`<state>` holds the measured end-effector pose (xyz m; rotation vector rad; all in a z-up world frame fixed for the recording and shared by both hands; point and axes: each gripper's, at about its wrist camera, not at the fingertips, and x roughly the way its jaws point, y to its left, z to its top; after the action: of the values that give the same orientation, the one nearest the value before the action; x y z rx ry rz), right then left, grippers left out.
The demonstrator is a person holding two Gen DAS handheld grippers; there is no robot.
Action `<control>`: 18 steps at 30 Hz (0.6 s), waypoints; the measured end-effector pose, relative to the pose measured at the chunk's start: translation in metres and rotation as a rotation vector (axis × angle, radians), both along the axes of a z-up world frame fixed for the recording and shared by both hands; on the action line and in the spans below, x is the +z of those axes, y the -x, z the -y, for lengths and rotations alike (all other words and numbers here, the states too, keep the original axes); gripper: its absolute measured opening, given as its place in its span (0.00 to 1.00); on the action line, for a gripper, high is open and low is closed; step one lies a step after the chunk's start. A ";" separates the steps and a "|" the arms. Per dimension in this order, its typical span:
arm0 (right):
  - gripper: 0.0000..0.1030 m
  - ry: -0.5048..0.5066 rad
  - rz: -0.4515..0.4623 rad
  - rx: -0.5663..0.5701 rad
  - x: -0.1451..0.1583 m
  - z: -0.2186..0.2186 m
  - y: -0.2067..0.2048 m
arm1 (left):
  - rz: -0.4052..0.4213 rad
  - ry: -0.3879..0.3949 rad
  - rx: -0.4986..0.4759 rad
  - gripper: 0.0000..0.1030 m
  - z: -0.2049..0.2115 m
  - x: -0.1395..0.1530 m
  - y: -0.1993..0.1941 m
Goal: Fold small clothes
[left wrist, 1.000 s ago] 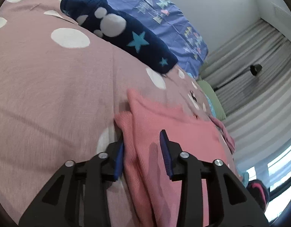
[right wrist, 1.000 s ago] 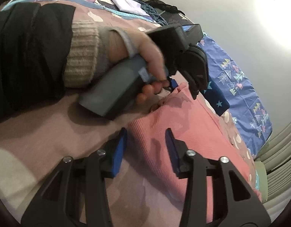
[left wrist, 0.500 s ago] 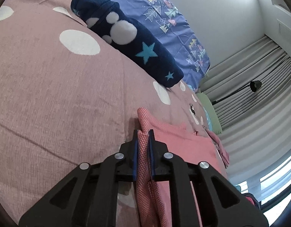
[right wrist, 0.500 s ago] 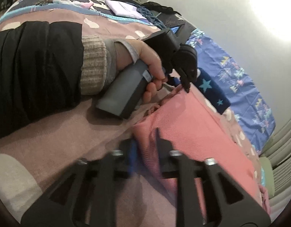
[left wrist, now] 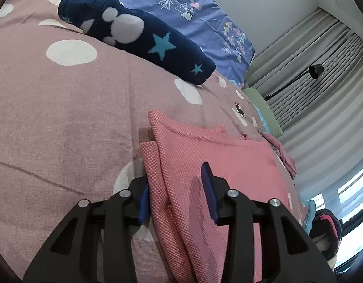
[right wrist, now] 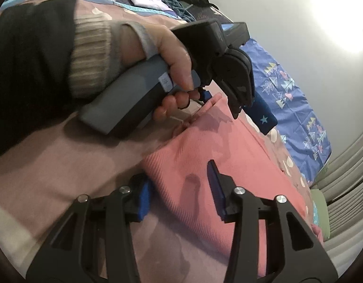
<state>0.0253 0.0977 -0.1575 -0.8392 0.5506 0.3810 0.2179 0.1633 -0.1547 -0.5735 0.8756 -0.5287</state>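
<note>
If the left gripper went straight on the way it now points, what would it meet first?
Most likely the pink garment: the left gripper has its jaws opening astride the folded edge, angled down at the bed. Beyond the cloth lies the pink dotted bedcover. Depth is hard to judge in this fisheye view.

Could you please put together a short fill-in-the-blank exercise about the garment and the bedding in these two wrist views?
1. The folded garment between the fingers of the left gripper is ____ in colour.
2. The dusty pink bedspread is printed with white ____.
3. The navy fleece item lying beyond the garment bears light blue ____.
4. In the right wrist view, the left gripper is held by a person's ____.

Missing words: pink; dots; stars; hand
</note>
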 end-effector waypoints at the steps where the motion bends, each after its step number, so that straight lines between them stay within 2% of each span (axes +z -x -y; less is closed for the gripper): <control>1: 0.40 -0.010 -0.011 -0.006 0.001 0.000 -0.004 | -0.001 0.003 0.001 0.36 0.000 0.000 0.000; 4: 0.39 -0.018 -0.019 -0.009 0.002 0.002 -0.007 | -0.011 0.007 0.012 0.28 -0.002 -0.002 -0.001; 8: 0.23 -0.005 -0.025 0.009 -0.001 -0.002 -0.006 | -0.021 0.019 0.025 0.24 -0.004 -0.004 -0.001; 11: 0.18 0.011 -0.023 0.022 -0.005 -0.007 -0.005 | -0.023 0.016 0.029 0.24 -0.004 -0.005 -0.001; 15: 0.15 -0.005 -0.039 0.020 -0.004 -0.004 -0.008 | -0.022 0.018 0.031 0.23 -0.004 -0.005 -0.001; 18: 0.13 -0.022 -0.055 0.010 -0.002 -0.002 -0.013 | -0.018 0.023 0.037 0.16 -0.005 -0.005 -0.001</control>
<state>0.0379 0.0992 -0.1598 -0.8125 0.5923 0.4199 0.2190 0.1680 -0.1599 -0.6156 0.8756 -0.5012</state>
